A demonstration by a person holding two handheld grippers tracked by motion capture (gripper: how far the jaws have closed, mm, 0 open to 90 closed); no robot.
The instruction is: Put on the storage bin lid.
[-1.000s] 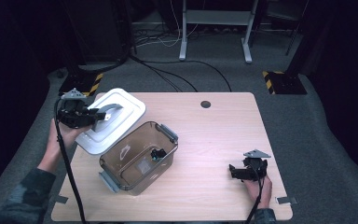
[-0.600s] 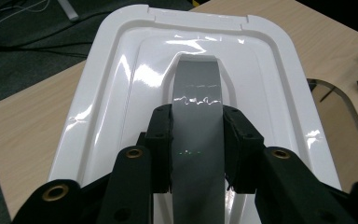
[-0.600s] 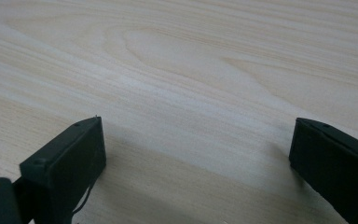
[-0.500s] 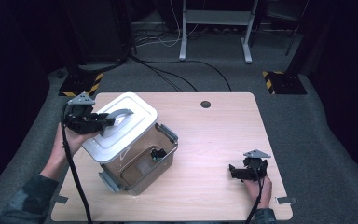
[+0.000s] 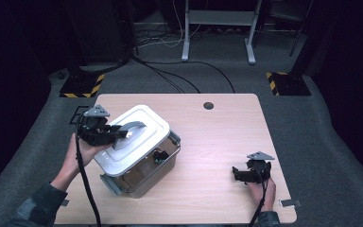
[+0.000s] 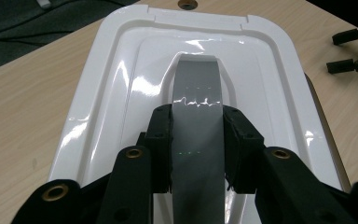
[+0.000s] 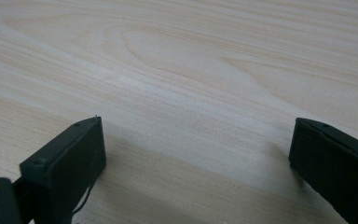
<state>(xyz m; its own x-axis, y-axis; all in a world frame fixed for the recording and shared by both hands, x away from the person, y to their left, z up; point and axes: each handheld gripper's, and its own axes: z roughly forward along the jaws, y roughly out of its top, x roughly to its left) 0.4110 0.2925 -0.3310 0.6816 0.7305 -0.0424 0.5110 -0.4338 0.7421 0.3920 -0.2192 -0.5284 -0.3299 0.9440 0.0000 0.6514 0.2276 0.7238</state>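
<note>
Glossy white rectangular lid [image 6: 121,84]; left tongs [image 6: 196,140] pinch grey strap handle [image 6: 198,107].

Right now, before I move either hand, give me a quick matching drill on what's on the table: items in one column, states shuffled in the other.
Items:
1. white lid
2. left tongs
3. right tongs
4. clear container

States:
A. open, nothing between them, low over bare table
B. tilted over the container, not seated
C. shut on the lid's grey handle
D. standing under the lid

Pairs: 1-B, 2-C, 3-A, 4-D
</note>
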